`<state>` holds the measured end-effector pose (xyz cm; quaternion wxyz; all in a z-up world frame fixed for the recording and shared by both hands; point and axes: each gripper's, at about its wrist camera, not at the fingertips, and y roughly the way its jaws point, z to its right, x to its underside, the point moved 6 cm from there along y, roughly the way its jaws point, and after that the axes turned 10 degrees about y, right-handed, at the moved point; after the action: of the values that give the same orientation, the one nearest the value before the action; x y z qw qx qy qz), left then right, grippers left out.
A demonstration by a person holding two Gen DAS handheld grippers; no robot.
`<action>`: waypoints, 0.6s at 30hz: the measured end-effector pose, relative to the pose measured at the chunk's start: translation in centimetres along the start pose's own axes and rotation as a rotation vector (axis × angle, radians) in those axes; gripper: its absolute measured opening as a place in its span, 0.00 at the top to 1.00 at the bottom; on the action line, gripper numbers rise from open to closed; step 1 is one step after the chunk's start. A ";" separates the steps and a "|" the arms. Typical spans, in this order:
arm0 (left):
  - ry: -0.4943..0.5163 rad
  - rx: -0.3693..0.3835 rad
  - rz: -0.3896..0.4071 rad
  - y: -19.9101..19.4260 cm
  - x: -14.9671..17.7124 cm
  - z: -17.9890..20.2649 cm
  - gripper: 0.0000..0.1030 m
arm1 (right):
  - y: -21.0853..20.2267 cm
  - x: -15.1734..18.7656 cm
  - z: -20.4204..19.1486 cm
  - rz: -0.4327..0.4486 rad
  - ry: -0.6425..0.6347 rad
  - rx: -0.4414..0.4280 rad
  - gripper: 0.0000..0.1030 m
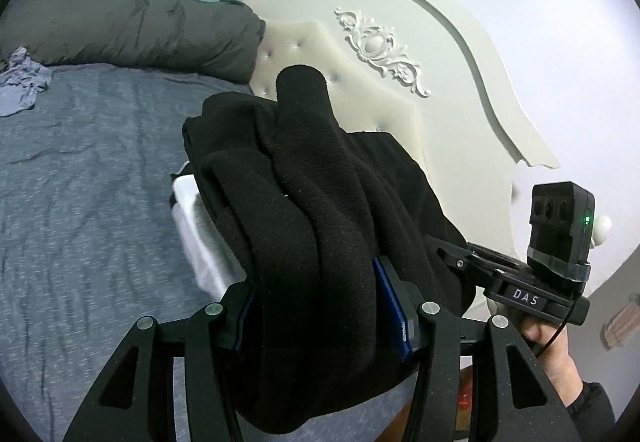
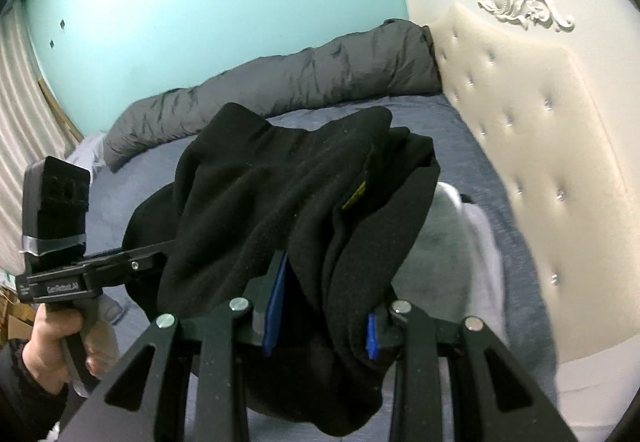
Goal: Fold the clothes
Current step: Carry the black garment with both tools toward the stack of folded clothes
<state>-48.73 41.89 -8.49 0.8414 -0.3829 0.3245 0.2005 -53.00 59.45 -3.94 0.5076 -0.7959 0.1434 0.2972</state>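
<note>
A thick folded bundle of black fleece clothing point(image 1: 316, 209) hangs in the air above the blue-sheeted bed point(image 1: 80, 181), clamped at one side by the left tool point(image 1: 316, 306) and at the other by the right tool point(image 2: 320, 314). Beneath it lies something white point(image 1: 196, 234), blurred, perhaps another folded garment, near the cream tufted headboard point(image 2: 520, 145); a grey duvet point(image 1: 132, 29) is rolled along the far edge.

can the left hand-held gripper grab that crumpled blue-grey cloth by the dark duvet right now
Probably not. The left hand-held gripper is shut on the bunched black garment, and the blue-grey cloth lies far across the bed, so it would first have to let go.
</note>
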 end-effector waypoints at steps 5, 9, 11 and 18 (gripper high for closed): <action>-0.031 -0.001 0.015 3.3 0.2 1.3 0.45 | 0.7 -0.6 3.4 -0.010 -0.027 0.048 0.69; -0.065 -0.013 -0.011 6.2 2.3 1.8 0.46 | 2.7 0.8 6.6 -0.060 -0.025 0.110 0.69; -0.095 -0.009 -0.019 7.3 3.3 1.4 0.45 | 3.1 1.3 7.5 -0.048 -0.008 0.125 0.68; -0.133 0.015 -0.034 8.2 4.0 0.6 0.38 | 2.1 1.6 8.7 0.040 0.047 0.192 0.53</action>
<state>-50.41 47.80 -15.23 0.8673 -0.3679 0.2626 0.2086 -55.68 66.44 -9.10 0.5720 -0.7474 0.1988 0.2733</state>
